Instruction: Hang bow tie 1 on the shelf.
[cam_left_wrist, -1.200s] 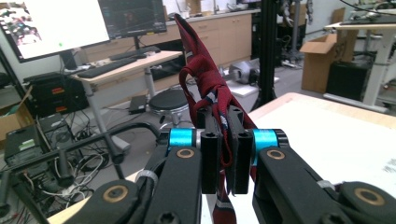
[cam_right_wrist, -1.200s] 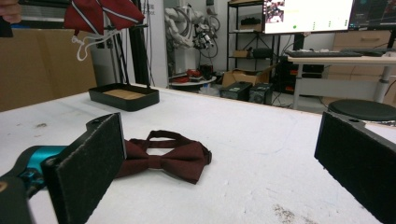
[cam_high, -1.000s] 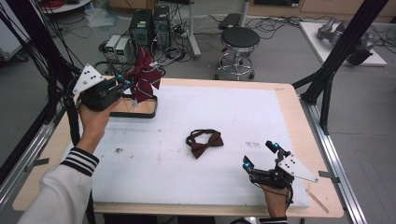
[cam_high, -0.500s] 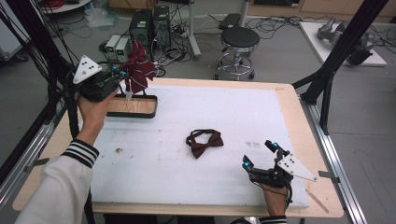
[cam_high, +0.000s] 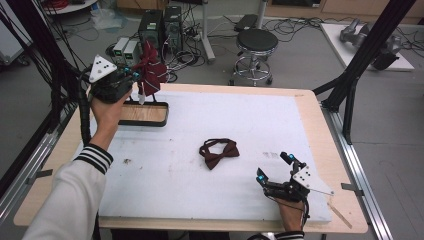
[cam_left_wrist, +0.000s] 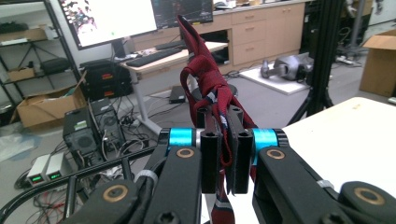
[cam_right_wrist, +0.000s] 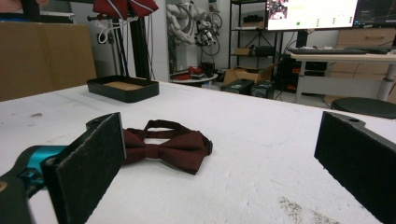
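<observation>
The left gripper is holding a dark red striped necktie in the air above the black tray at the bench's far left corner. The tie is bunching loosely above the jaws and a tail is hanging below them, so the likeliest trouble is the slippery fabric sliding out of the pinch and dropping outside the tray, or over the far edge of the bench. The hanging tail could also be catching on the tray's upright black frame if the hand is lowering it carelessly.

In the left gripper view the jaws are standing closed almost pad to pad, clamping a fold of the necktie between them. The right gripper is resting near the bench's near right corner with its jaws spread wide and holding nothing. A dark red bow tie is lying flat near the middle of the bench, just beyond it.
</observation>
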